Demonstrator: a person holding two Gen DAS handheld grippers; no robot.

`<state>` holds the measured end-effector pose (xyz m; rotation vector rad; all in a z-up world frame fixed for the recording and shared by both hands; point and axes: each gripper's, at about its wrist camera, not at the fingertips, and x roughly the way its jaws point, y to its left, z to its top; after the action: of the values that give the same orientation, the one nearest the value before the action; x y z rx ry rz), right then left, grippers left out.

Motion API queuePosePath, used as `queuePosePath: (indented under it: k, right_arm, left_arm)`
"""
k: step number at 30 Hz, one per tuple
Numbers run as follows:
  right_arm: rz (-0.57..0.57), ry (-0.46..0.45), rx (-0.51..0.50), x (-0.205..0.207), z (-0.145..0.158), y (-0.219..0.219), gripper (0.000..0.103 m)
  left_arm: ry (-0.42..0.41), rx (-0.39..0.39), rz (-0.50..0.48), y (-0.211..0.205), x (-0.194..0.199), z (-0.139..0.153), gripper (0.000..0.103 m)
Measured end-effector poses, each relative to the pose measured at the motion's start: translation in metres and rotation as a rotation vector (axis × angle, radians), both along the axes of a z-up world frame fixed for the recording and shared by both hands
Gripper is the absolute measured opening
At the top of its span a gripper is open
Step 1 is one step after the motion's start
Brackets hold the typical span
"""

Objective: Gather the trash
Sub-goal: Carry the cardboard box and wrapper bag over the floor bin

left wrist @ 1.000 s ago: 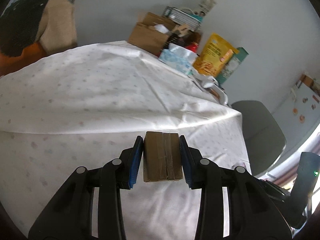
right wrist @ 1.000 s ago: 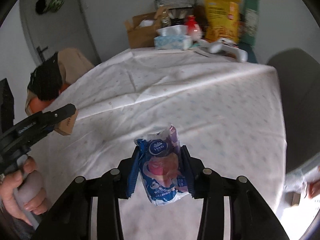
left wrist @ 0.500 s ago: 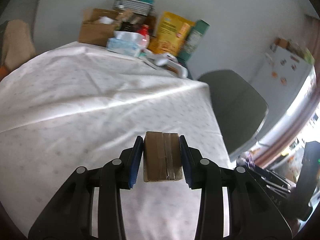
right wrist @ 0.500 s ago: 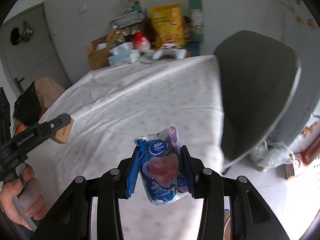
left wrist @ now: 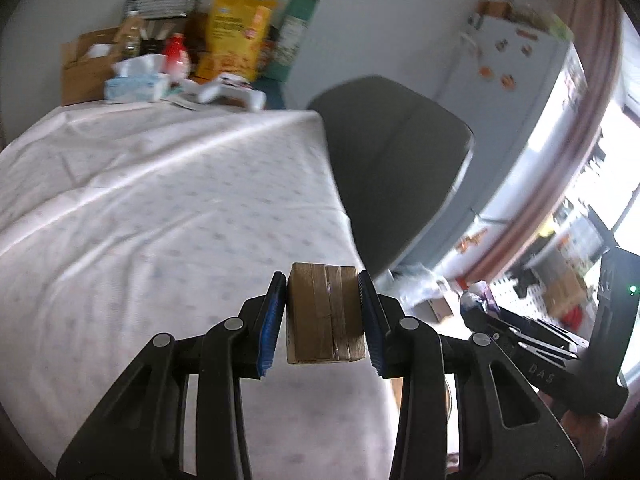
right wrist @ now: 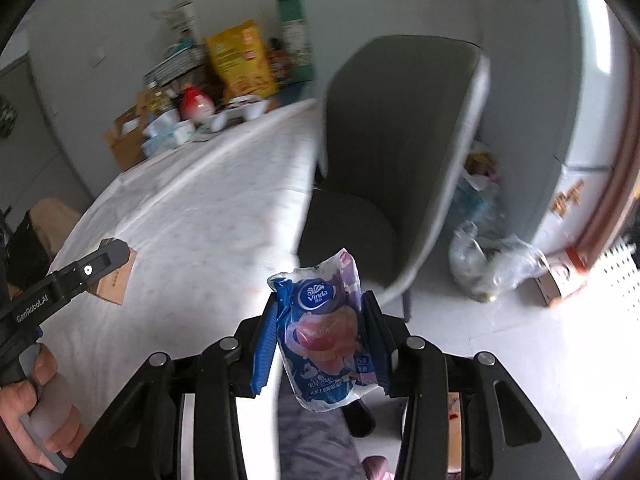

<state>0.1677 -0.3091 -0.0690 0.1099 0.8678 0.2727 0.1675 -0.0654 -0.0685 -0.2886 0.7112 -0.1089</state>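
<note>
My left gripper (left wrist: 323, 312) is shut on a small taped brown cardboard box (left wrist: 325, 312) and holds it above the table's right edge. It also shows in the right wrist view (right wrist: 114, 272), at the left over the tablecloth. My right gripper (right wrist: 322, 332) is shut on a crumpled blue and purple Vinda tissue wrapper (right wrist: 326, 332), held in the air past the table edge, in front of the grey chair (right wrist: 400, 152). The right gripper also shows at the lower right of the left wrist view (left wrist: 532, 340).
A white patterned tablecloth (left wrist: 160, 208) covers the table. At its far end stand a cardboard box (left wrist: 80, 68), tissue pack (left wrist: 136, 84), red bottle (left wrist: 176, 56) and yellow bag (left wrist: 236, 36). Clear plastic bags (right wrist: 488, 256) lie on the floor by the fridge (right wrist: 560, 80).
Both grippers have swung to the right, away from the table's middle and toward the chair and floor. Each still holds its item.
</note>
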Motion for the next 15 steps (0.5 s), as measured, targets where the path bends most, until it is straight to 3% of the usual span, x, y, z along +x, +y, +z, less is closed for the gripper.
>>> queuePosePath:
  k: [15]
  right_arm:
    - [-0.226,0.088,0.049,-0.020,-0.066,-0.125,0.043]
  left_arm:
    - [0.091,0.117,-0.193,-0.112,0.030,-0.023,0.037]
